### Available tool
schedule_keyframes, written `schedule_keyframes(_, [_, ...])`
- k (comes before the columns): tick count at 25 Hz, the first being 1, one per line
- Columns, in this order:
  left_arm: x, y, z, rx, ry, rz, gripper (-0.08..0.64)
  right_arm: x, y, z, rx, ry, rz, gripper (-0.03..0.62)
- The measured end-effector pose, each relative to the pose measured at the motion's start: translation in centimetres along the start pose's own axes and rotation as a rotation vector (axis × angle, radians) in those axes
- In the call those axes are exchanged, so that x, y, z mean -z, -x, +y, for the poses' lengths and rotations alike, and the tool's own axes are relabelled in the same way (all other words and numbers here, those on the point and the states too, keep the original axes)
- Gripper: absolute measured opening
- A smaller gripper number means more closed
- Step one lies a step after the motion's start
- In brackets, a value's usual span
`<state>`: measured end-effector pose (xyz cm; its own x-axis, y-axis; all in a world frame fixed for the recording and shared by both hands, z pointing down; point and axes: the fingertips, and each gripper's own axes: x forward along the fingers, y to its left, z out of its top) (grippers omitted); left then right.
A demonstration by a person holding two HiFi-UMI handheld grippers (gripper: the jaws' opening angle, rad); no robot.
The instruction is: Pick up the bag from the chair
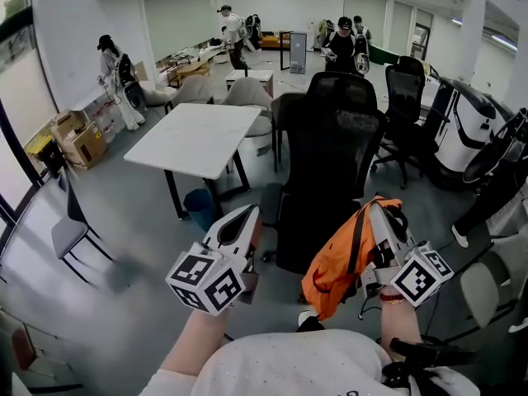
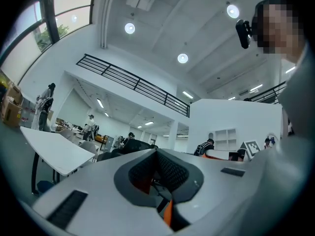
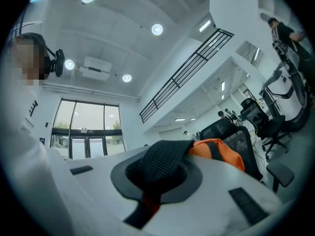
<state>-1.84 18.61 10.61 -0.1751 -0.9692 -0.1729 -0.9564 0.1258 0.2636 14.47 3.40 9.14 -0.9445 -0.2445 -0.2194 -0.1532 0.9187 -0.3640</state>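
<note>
An orange bag point(image 1: 337, 264) with a black strap hangs in the air just in front of the black mesh office chair point(image 1: 330, 159), near my body. My right gripper point(image 1: 382, 214) is shut on the bag's strap, which lies pinched between the pads in the right gripper view point(image 3: 160, 165), with the orange cloth point(image 3: 219, 152) just beyond. To the left of the bag, my left gripper point(image 1: 249, 219) is beside the chair; its jaws look shut with nothing in them point(image 2: 160, 173). The chair's seat is hidden behind the bag and the grippers.
A white table point(image 1: 198, 134) stands to the left of the chair, with a blue bin point(image 1: 200, 207) under it. More black chairs point(image 1: 404, 97) crowd the right. A grey chair point(image 1: 70, 233) is at far left. Several people stand at the back of the room.
</note>
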Motion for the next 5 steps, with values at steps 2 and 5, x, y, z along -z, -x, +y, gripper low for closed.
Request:
schedule_keyframes(2, [-0.3, 0.34, 0.11, 0.005, -0.001, -0.002, 0.005, 0.01, -0.21, 0.3, 0.001, 0.004, -0.001, 0.014])
schedule_keyframes(5, [-0.73, 0.84, 0.48, 0.012, -0.005, 0.002, 0.005, 0.13, -0.67, 0.89, 0.005, 0.008, -0.004, 0.014])
